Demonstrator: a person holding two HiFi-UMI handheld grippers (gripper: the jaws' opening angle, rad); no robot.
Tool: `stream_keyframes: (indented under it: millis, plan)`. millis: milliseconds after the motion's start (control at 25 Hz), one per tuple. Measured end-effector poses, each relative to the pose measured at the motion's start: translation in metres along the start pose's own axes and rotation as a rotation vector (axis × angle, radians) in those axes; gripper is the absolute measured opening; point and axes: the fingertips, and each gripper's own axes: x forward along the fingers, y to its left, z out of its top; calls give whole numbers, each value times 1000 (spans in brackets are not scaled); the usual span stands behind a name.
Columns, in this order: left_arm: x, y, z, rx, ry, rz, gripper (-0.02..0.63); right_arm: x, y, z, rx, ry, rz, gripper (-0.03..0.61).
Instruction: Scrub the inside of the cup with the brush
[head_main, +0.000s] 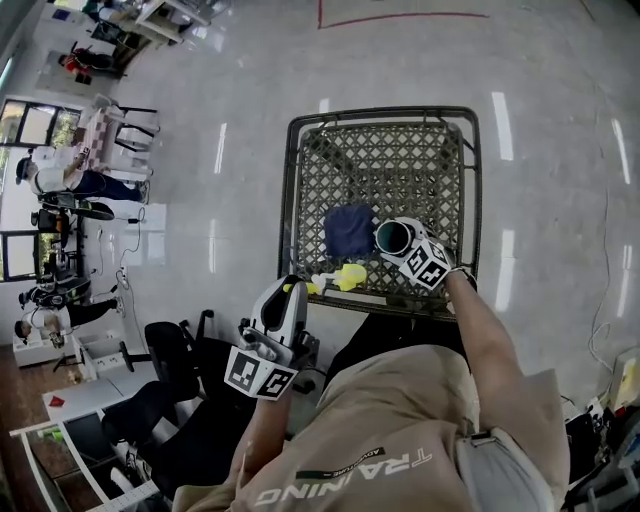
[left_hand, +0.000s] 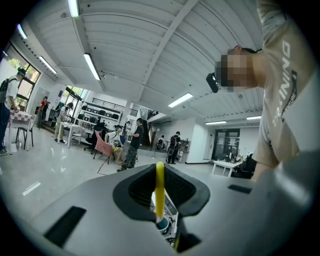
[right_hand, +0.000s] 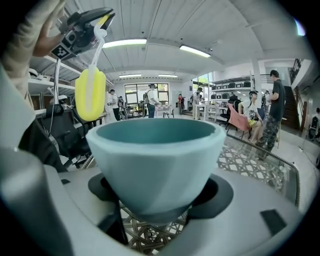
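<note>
- Left tool (head_main: 294, 293), lower centre of the head view: clenched on the handle of the brush (head_main: 345, 276), so the yellow head projects toward the cup.
- Right tool (head_main: 407, 249), just right of centre: grasping the cup (right_hand: 155, 150) low on its body, with the mouth turned toward the brush so the inside is accessible.
- Brush head: near the rim but outside it — scrubbing judged not yet begun.
- Dark cloth (head_main: 348, 230): lies on the mesh bench (head_main: 400, 150) beyond.

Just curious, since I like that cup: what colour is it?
The cup is pale teal outside, darker teal inside; the right gripper view shows it best.
</note>
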Motion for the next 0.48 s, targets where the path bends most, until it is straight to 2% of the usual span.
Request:
stream_keyframes:
  millis: [160, 320, 480]
  plan:
    - [0, -8, 25, 58, -60, -71, 52, -24, -3, 31, 1, -25, -22, 383]
    - [1, -21, 67, 95, -140, -149, 52, -59, 13, 67, 69, -41, -3, 383]
    - [6, -47, 112, 145, -208, -313, 52, -91, 35, 92, 82, -28, -46, 383]
